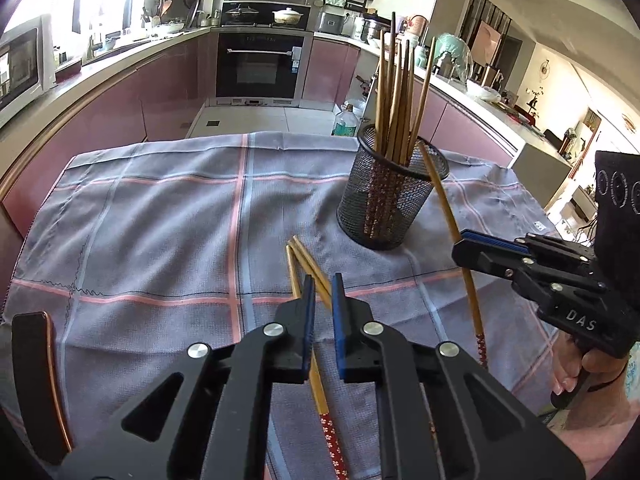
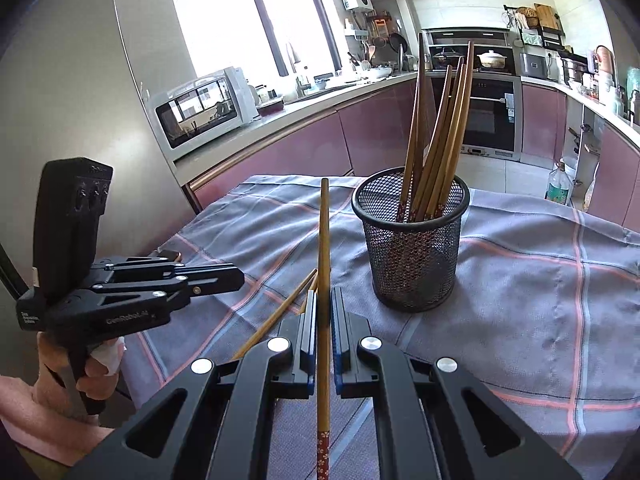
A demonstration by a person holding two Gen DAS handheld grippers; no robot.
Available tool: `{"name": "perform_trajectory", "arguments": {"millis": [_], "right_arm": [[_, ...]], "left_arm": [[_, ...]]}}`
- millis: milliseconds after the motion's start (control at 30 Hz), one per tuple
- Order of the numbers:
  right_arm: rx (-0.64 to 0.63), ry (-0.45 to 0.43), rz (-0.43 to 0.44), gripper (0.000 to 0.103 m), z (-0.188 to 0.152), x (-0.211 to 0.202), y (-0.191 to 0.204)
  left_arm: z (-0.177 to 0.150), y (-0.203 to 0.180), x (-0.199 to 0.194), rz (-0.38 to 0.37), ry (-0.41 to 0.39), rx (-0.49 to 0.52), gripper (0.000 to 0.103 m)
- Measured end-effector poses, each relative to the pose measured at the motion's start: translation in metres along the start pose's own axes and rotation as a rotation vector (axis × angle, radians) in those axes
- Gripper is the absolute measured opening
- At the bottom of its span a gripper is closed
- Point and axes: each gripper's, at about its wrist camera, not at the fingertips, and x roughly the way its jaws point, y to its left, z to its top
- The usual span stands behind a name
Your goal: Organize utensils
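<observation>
Right gripper point(image 2: 325, 308) is pressed shut on one chopstick point(image 2: 324, 240). The stick is pinched between the two blue pads. Its red flowery end is pointed back toward the camera, and its plain thin end is pointed up and away. In the right wrist view, that thin end is seen just to the left of the black mesh cup point(image 2: 412, 248), and the two are apart there. In the left wrist view, the tip is seen in front of the cup's rim, so it cannot be told how near it really is.

The mesh cup is stood upright on a grey checked cloth point(image 2: 540, 300) with pink lines. A bunch of chopsticks point(image 2: 436, 120) is already stood inside the cup, with the red flowery ends down and the thin ends fanned out at the top.

The left gripper point(image 1: 323, 304) is held above the cloth by a hand point(image 2: 96, 364). A small gap is left between its fingers, and nothing is pinched by them. A few loose chopsticks point(image 1: 304, 256) are laid on the cloth under it, near the cup but not touching it.

Behind the cloth, a white microwave point(image 2: 204, 108) and a dark oven point(image 1: 260, 64) are seen among pink cupboards.
</observation>
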Motion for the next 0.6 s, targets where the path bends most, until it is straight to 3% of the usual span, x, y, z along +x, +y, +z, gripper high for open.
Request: {"name": "perform_trajectory", "arguments": {"millis": [67,333,467,600], "right_arm": [[0.001,0.005,0.000,0.005,-0.002,0.000,-0.001],[0.003,0.021,0.004,0.005,-0.004,0.002,-0.003],[0.003,0.022,0.005,0.005,-0.004,0.002,-0.003],[0.005,0.021,0.007,0.005,-0.004,0.002,-0.003]], "left_arm": [[-0.003,0.001,0.010,0.013,0.026,0.003,0.023],[-0.014,0.001,0.056,0.060,0.124,0.028,0.025],[-0.015,0.001,0.064,0.081,0.133,0.026,0.022],[-0.015,0.004,0.066,0.098,0.129,0.007,0.009]]}}
